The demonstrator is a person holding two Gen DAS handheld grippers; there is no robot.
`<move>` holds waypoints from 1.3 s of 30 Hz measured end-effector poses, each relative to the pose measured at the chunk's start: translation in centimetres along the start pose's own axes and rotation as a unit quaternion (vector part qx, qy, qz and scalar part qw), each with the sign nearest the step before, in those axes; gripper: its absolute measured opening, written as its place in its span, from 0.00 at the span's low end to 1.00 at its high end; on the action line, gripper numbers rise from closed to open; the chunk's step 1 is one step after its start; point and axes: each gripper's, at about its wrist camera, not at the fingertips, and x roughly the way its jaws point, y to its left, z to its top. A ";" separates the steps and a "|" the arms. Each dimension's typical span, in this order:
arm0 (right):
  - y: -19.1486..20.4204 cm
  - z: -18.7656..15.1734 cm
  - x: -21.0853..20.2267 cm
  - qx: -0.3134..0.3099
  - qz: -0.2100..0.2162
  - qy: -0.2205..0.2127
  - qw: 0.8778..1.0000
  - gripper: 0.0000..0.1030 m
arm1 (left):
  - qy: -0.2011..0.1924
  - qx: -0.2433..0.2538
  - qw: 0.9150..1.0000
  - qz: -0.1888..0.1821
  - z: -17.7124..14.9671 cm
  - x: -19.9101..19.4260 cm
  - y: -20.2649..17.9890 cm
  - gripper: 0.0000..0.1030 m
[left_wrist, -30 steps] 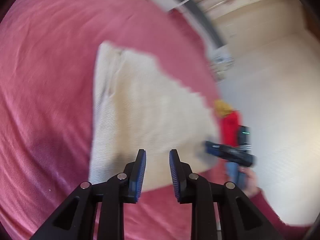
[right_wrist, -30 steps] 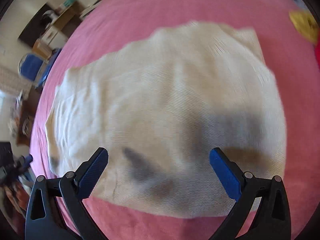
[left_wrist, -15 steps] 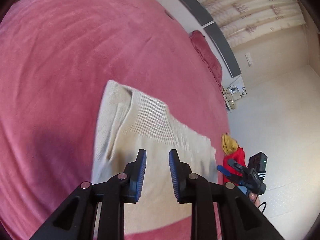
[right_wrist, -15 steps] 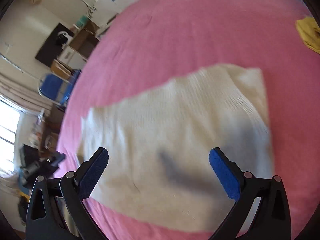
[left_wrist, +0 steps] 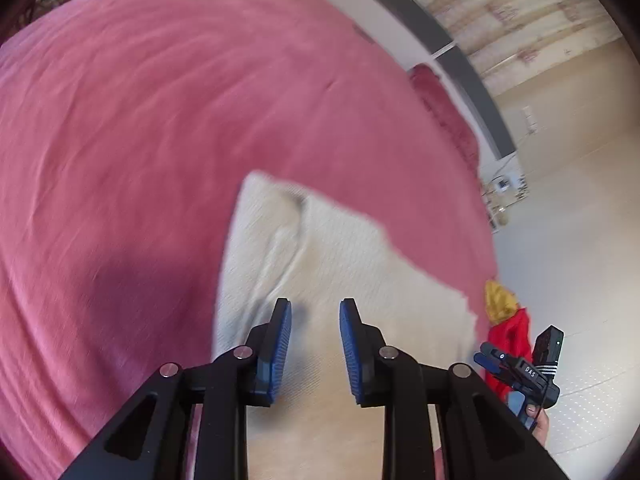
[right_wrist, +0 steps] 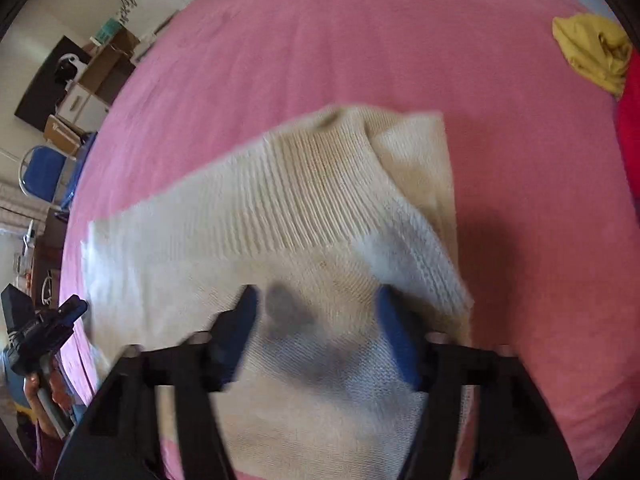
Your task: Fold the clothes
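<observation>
Cream ribbed-knit sweater [right_wrist: 304, 200] lies partly folded on pink bedspread [right_wrist: 360, 40], ribbed hem band turned over the body, one corner doubled at far edge.

A pink bedspread [left_wrist: 168, 128] fills most of my left wrist view; beyond it, at upper right, a pale floor [left_wrist: 568, 216] meets a wall with patterned wallpaper [left_wrist: 512, 8] above a dark band. At the left edge of my right wrist view stand a blue chair [right_wrist: 40, 172], wooden cabinets [right_wrist: 100, 76] and a dark screen [right_wrist: 48, 80]; daylight comes in at the top.
</observation>
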 end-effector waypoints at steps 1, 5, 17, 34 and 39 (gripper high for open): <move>0.9 0.8 -0.2 0.004 0.021 -0.012 1.000 0.94 | 0.000 0.005 1.000 0.001 0.6 0.4 -0.5 0.25; 4.4 4.2 2.2 0.019 0.104 -0.006 0.994 0.94 | 0.017 0.016 0.999 0.038 2.2 2.6 -1.5 0.25; -1.5 0.6 -4.7 0.045 -0.052 0.029 0.997 0.89 | -0.003 0.123 0.991 0.045 -0.5 1.4 -3.5 0.25; 1.9 -13.0 -8.9 0.072 0.078 -0.007 0.994 0.93 | 0.005 0.134 0.988 0.076 -5.5 -0.6 -3.8 0.25; 6.3 -11.0 -7.2 -0.021 0.117 0.017 0.993 0.94 | 0.041 0.112 0.988 0.099 -8.5 0.0 -2.1 0.25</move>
